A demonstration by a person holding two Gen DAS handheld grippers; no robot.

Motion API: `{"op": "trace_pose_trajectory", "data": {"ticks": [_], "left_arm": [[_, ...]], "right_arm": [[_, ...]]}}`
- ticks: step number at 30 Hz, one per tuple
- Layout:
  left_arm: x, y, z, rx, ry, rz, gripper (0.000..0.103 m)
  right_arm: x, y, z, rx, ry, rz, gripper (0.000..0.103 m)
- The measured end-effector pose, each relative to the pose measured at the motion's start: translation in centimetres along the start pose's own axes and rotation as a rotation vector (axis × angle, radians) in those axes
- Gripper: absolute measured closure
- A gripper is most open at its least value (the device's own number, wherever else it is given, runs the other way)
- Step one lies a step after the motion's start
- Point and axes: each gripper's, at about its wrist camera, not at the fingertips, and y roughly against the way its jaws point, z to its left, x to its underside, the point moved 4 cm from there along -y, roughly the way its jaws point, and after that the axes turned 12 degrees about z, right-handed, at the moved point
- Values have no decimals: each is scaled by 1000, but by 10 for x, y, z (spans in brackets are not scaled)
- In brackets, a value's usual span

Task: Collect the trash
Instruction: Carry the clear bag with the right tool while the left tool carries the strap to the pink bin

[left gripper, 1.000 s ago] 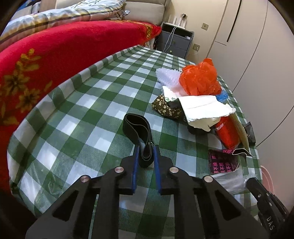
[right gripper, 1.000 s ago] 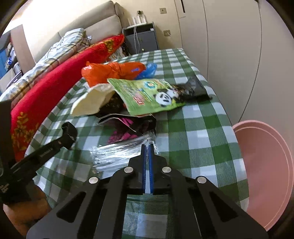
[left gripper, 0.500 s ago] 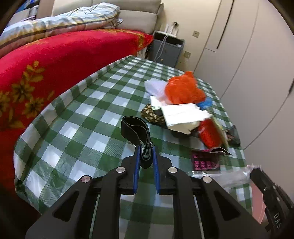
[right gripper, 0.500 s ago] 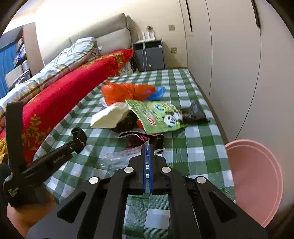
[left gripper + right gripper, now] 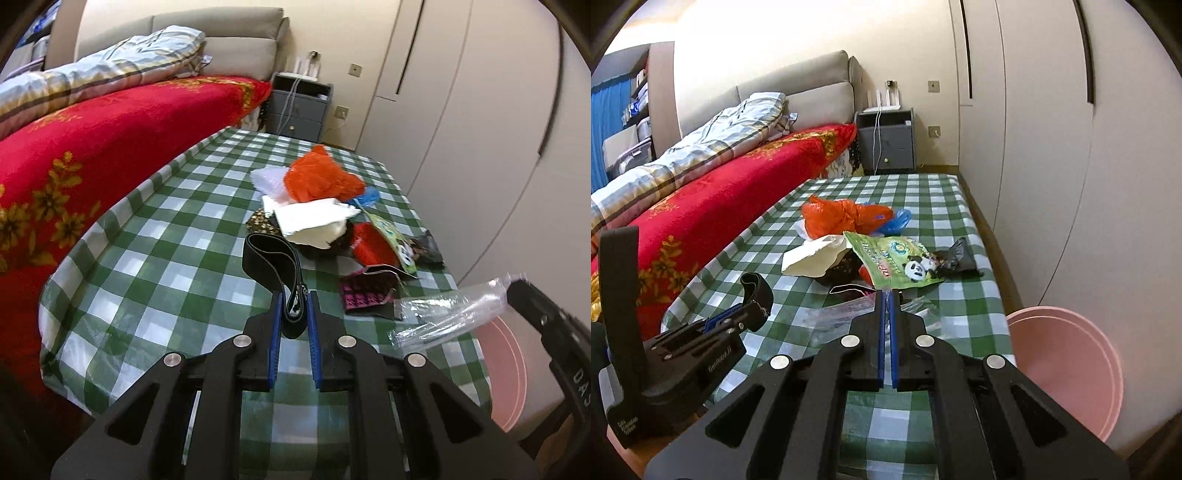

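Observation:
My left gripper [image 5: 295, 306] is shut on a black elastic band [image 5: 269, 258], whose loop hangs free above the green checked table [image 5: 166, 258]. In the right wrist view the left gripper [image 5: 753, 306] and the band [image 5: 757, 291] show at the left. My right gripper [image 5: 886, 295] is shut on a clear plastic wrapper [image 5: 842, 317], lifted off the cloth. The left wrist view shows that wrapper [image 5: 443, 317] sticking out from the right gripper [image 5: 517, 295]. A trash pile lies beyond: orange bag [image 5: 317, 181], white paper [image 5: 314, 218], green panda packet [image 5: 897, 258], black wrapper [image 5: 956, 254], pink-and-black packet [image 5: 365, 295].
A pink bin [image 5: 1071, 369] stands on the floor off the table's near right corner, against white wardrobe doors [image 5: 1052, 147]. A bed with a red blanket [image 5: 92, 147] borders the table's left side. A grey nightstand [image 5: 299, 107] stands at the far end.
Both grippers have risen and drawn back from the table. The black band and the clear wrapper came up with them. More of the pink bin shows now.

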Motion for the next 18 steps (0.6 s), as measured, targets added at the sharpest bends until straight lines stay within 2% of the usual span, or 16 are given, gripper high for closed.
{"op": "trace_pose_trajectory", "data": {"ticks": [18], "left_arm": [[14, 21, -20, 9, -86, -32, 90]], "right_arm": [[1, 28, -13, 65, 6, -46, 101]]}}
